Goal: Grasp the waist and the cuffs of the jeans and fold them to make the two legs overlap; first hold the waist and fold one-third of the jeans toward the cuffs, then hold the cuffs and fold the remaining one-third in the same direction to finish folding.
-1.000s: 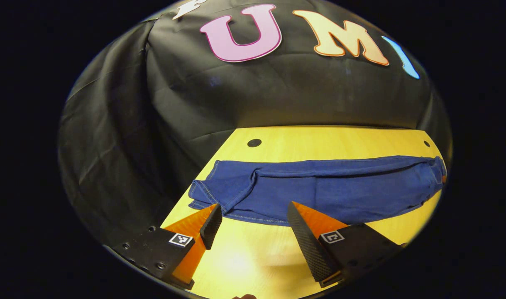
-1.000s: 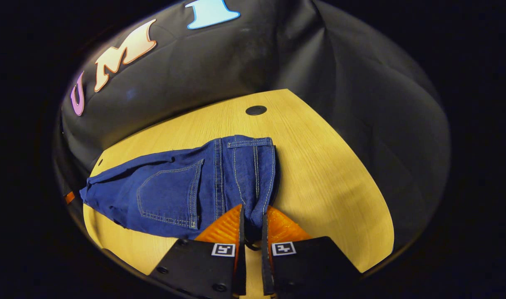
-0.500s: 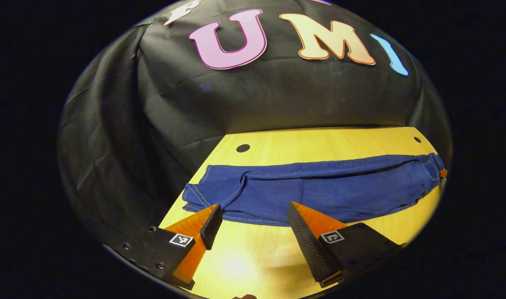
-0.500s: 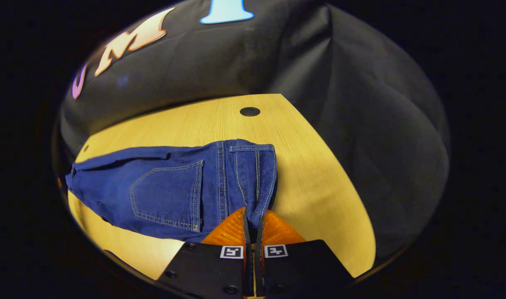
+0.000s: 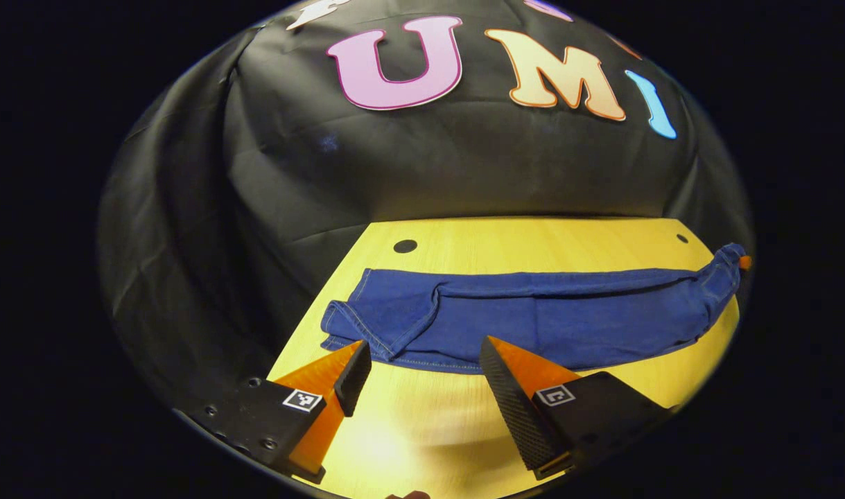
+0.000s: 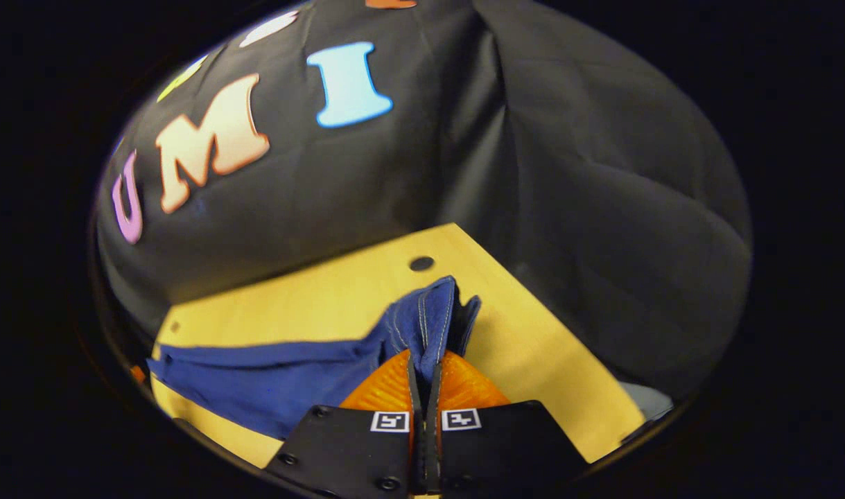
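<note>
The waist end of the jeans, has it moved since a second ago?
Yes. In the right gripper view the waist has been lifted off the table, bunched upright in the shut right hand-held gripper, nearer the table's dark hole.

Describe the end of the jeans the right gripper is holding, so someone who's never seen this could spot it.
On the yellow wooden table lies a pair of dark blue denim jeans. Follow them to the corner near the small black hole. There the waist end stands bunched upright, pinched in the right gripper, while the rest lies flat.
</note>
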{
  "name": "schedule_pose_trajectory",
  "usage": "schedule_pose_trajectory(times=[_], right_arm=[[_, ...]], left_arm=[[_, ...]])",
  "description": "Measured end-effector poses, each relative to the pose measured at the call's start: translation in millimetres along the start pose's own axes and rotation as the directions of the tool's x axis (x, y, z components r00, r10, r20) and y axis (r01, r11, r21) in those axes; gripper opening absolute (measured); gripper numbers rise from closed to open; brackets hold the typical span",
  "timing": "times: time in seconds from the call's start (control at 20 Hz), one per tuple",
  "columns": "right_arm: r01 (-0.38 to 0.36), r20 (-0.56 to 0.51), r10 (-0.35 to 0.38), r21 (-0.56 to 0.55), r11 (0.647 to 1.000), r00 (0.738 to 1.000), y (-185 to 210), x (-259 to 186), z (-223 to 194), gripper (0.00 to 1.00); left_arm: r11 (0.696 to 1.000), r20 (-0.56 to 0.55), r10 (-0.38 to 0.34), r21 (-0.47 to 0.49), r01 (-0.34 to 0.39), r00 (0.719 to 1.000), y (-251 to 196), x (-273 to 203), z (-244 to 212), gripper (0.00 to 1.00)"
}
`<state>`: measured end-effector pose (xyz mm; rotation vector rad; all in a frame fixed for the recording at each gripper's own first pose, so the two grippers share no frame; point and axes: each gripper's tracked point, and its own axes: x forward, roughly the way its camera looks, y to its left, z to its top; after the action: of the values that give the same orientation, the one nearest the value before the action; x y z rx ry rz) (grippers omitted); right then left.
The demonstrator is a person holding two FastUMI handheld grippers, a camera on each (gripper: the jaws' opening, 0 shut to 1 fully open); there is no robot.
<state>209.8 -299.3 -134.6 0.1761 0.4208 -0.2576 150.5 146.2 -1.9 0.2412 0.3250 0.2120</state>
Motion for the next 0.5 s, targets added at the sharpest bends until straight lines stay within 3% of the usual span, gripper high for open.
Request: schedule_pose_trajectory(times=[0.1,0.2,0.35,0.5], right_arm=[[-0.128,0.04,0.124,0.104,0.986,0.991,43,4,13,0.02],[-0.256,0.069,0.247,0.19,0.948,0.966,82,6,17,0.03],[-0.413,0.086,0.405,0.245,0.877,0.91,150,4,4,0.03],[-0.516,0.049,0.523,0.264,0.815,0.851,214,-8,-26,0.03]], left_arm=[[1.0,0.013,-0.019,-0.009,0.019,1.0,10,5,4,0.95],[1.0,0.016,-0.02,-0.004,0.02,1.0,23,13,6,0.96],[0.999,0.008,-0.025,-0.024,0.025,1.0,41,20,2,0.96],[0.999,0.001,-0.023,-0.049,0.023,1.0,58,27,-4,0.96]])
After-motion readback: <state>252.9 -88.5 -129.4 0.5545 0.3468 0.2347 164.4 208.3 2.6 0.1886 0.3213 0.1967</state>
